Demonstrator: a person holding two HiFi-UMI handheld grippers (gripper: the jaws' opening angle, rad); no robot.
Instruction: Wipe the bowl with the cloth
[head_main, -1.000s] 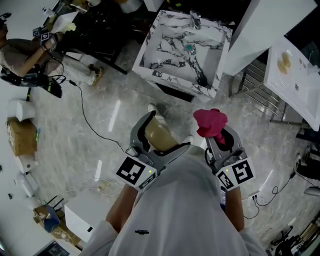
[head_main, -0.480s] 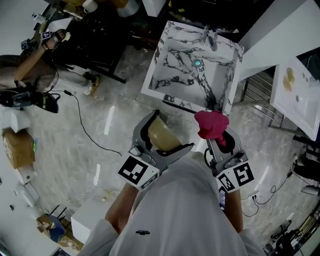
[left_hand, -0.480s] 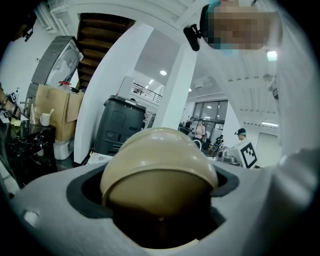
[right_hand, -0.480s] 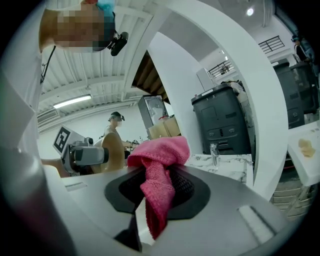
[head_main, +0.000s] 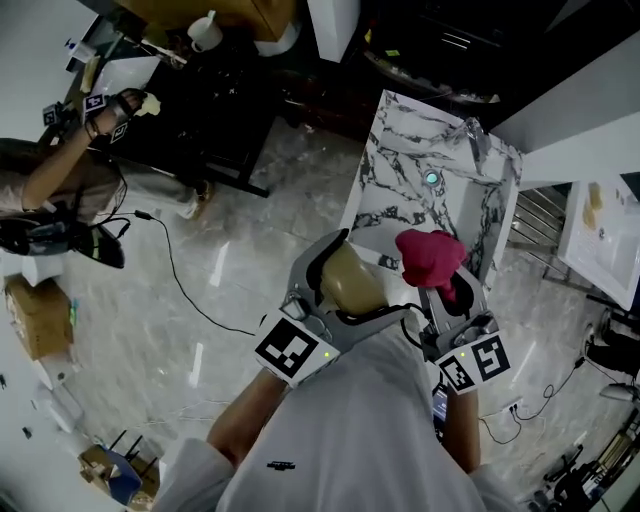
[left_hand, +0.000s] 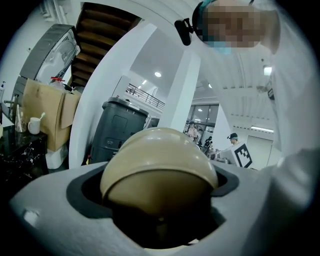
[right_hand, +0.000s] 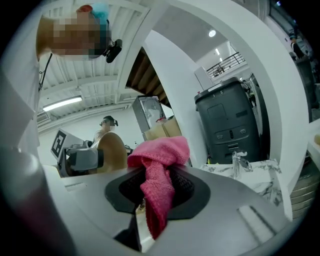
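Bowl, tan, sits clamped in the left gripper's jaws, held above the floor. Just beside it, the right gripper's jaws pinch a bunched pink cloth, with a marbled sink beyond.

We clamp the pink cloth in our right hand-held gripper; beyond it at left, our left hand-held gripper holds the tan bowl.
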